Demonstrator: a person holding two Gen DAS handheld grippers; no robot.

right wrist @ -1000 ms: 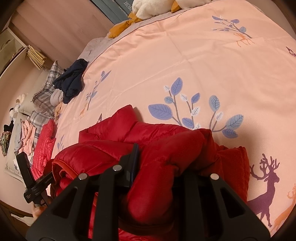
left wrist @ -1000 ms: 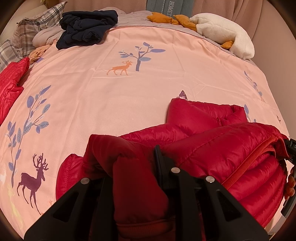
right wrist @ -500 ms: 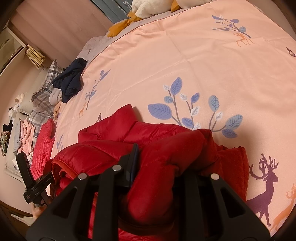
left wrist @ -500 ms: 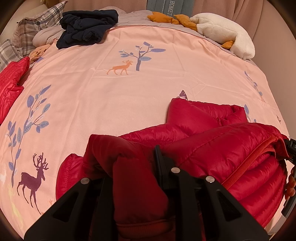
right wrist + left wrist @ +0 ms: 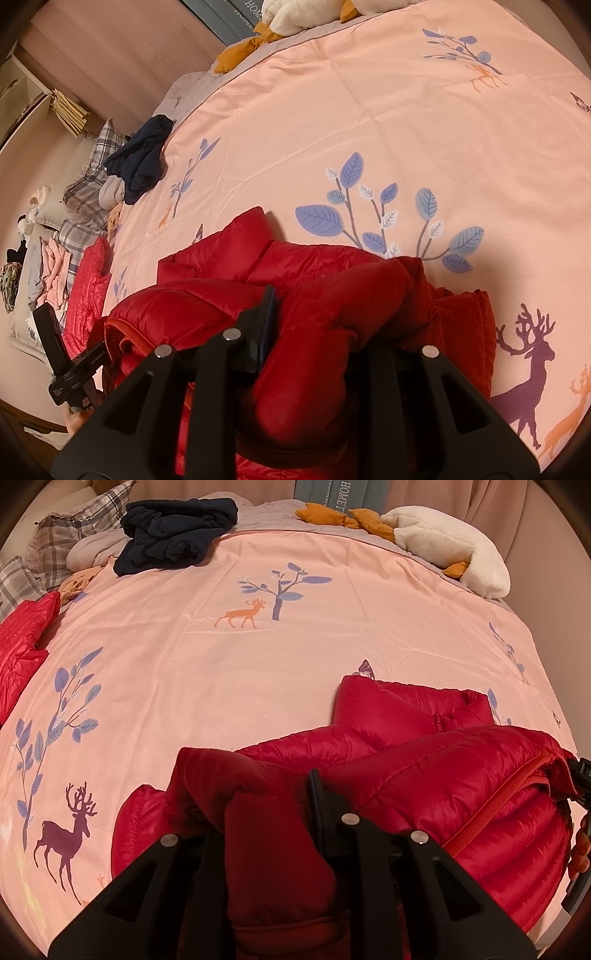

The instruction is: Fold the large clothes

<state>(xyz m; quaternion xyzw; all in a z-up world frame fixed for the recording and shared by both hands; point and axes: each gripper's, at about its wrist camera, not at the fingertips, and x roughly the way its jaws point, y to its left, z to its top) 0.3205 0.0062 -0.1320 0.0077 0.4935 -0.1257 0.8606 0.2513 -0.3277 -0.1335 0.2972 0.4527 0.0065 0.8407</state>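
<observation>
Both the left gripper (image 5: pixel 266 812) and the right gripper (image 5: pixel 325 328) have their fingers pinched tight on bunches of the puffy red jacket (image 5: pixel 424 760) on the bed (image 5: pixel 221 672), and the slippery cloth might slide out and unfold.

White capitals "HOMET", cut off by the frame edge, stand on a blue-grey cushion (image 5: pixel 341 496) at 12 o'clock beyond the bed; the right wrist view shows the cushion (image 5: pixel 236 14) with only "HOM". Small print on the left gripper's (image 5: pixel 79 369) body, at 8 o'clock, is unreadable.
</observation>
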